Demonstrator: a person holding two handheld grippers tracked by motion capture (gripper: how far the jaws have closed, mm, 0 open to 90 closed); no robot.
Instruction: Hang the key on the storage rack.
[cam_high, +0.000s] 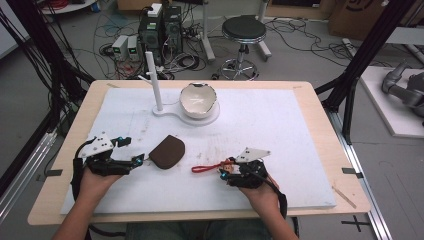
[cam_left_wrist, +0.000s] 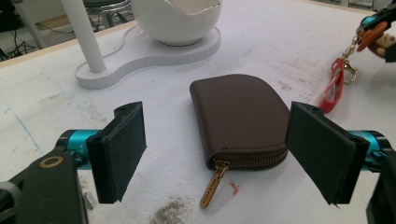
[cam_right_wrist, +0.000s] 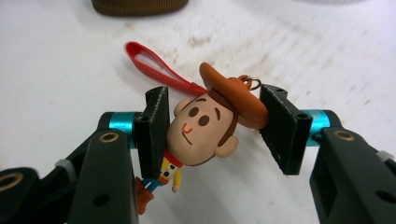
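While clamped on the cowboy keychain (cam_right_wrist: 205, 126), right gripper (cam_right_wrist: 212, 123) near brown pouch (cam_high: 167, 151); left gripper (cam_left_wrist: 215, 151) agape.

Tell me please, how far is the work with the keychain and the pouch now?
Done: the right gripper is shut on the cowboy keychain, its red strap trailing on the white mat. In hand: the left gripper stands open around the brown pouch, not pressing it. Left: the pouch zipper looks closed, and the keychain is still outside it.
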